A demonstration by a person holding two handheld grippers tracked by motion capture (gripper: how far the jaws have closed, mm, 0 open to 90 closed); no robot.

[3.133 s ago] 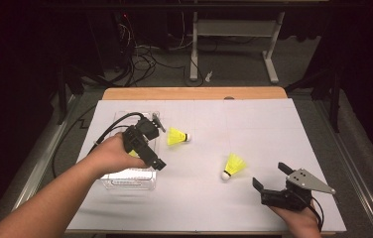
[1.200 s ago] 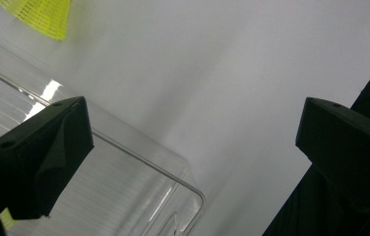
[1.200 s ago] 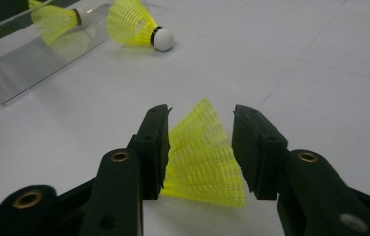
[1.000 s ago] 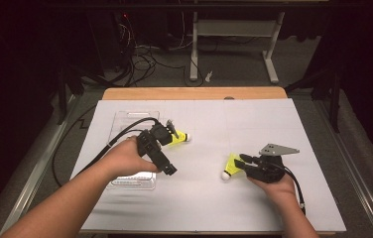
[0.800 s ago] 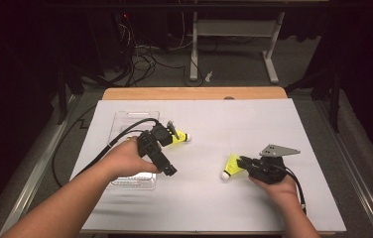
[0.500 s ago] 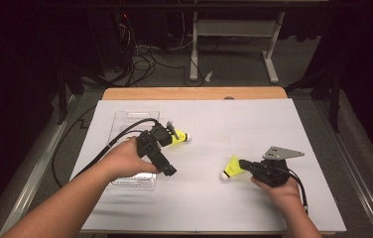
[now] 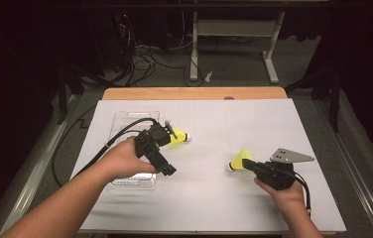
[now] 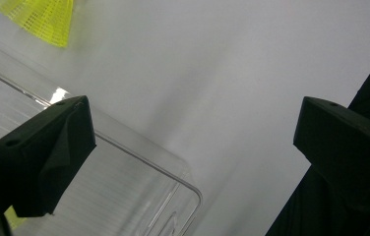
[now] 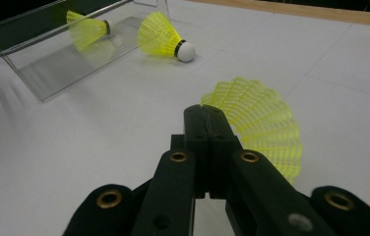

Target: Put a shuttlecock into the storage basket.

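Observation:
A yellow shuttlecock (image 7: 240, 159) (image 9: 262, 123) lies right of centre on the white table. My right gripper (image 7: 250, 165) (image 9: 205, 110) is shut, its jaw tips pinched on the edge of that skirt. My left gripper (image 7: 162, 148) (image 8: 193, 128) hangs open over the corner of a clear plastic tray (image 7: 125, 121) (image 8: 138, 196) (image 9: 45, 73), with nothing between its jaws. A second shuttlecock (image 7: 178, 138) (image 8: 40, 19) (image 9: 166, 35) rests on the table just right of the tray. A third shuttlecock (image 9: 85, 28) lies inside the tray.
A white sheet (image 7: 234, 119) covers the tabletop, with a wooden edge (image 7: 194, 93) along the far side. The left gripper's cable (image 7: 93, 153) trails off the left side. Table legs and cables stand on the dark floor beyond.
The right gripper came in from the lower right, met the near shuttlecock and shut on its skirt, then drew back a little to the right. The left hand shifted slightly right and has held still since.

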